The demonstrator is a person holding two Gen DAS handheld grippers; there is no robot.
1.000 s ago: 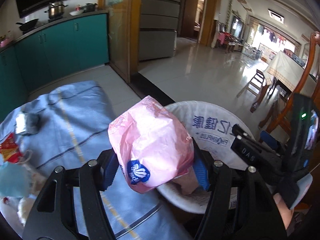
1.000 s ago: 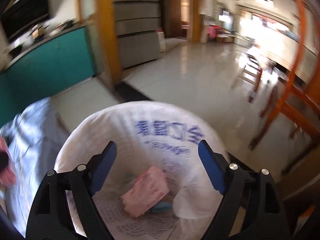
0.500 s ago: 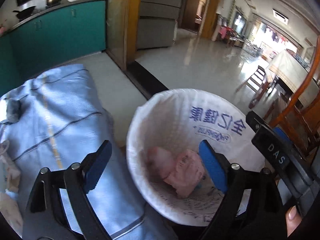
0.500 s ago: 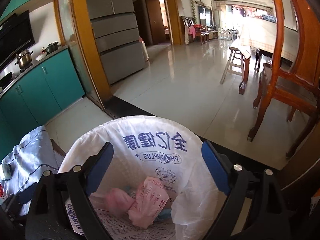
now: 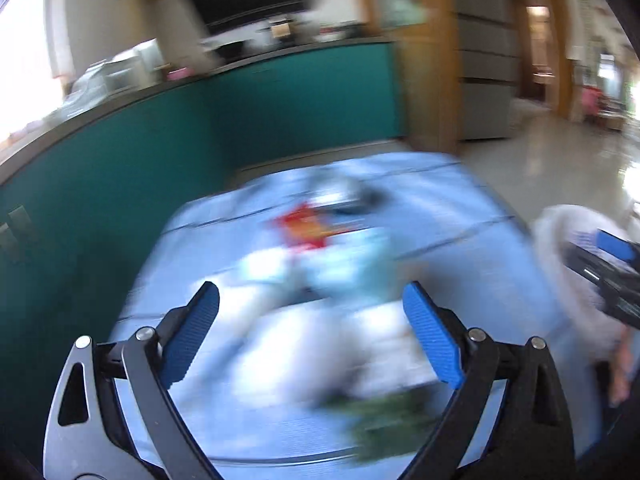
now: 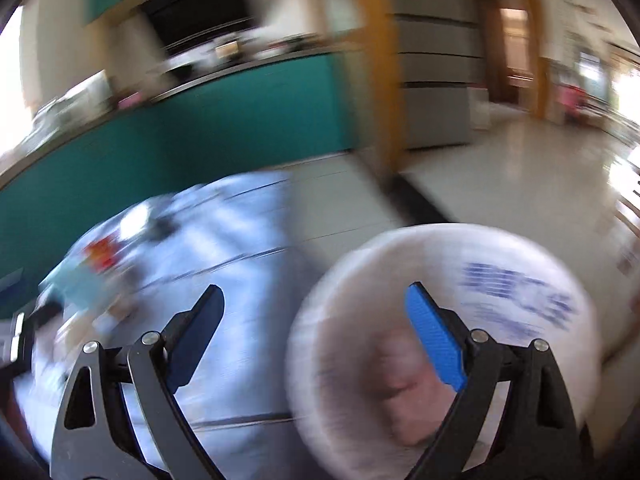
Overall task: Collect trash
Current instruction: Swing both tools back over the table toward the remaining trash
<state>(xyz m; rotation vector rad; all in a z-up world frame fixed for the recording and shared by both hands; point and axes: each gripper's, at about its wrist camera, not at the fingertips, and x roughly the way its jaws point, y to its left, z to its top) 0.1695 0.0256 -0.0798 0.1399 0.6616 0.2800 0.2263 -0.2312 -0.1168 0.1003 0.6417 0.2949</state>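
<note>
Between the blue pads of the left gripper [image 5: 311, 332] nothing is held; its jaws stand wide apart, pointed over a heap of trash [image 5: 320, 264] on a blue striped cloth [image 5: 432, 196]. Everything beyond the tongs is smeared by motion blur, so single pieces are hard to name: a red wrapper [image 5: 306, 230] at twelve o'clock from the jaws, pale blue and white plastic just ahead of the pads, something green [image 5: 390, 416] at five o'clock, and a silver-and-dark object [image 5: 348, 194] farther back. The heap's long axis seems to run away from the jaws toward twelve o'clock. The right gripper [image 6: 316, 334] is likewise fully open and empty, hovering with its right pad over the mouth of a white-lined bin [image 6: 496, 248] printed with blue lettering; pink wrappers [image 6: 404, 396] lie inside. From the left tongs the bin sits at three o'clock, off the cloth's edge, and the heap lies at nine to ten o'clock from the right tongs. The left hand is clearly nearer the trash, so the next pickup likely falls to it, then a swing toward three o'clock to the bin. Around this: teal kitchen cabinets [image 5: 280, 100] under a cluttered counter, a wooden door frame [image 6: 384, 80], a grey refrigerator [image 6: 434, 60], and a glossy pale tiled floor [image 6: 520, 168] running into a bright room.
</note>
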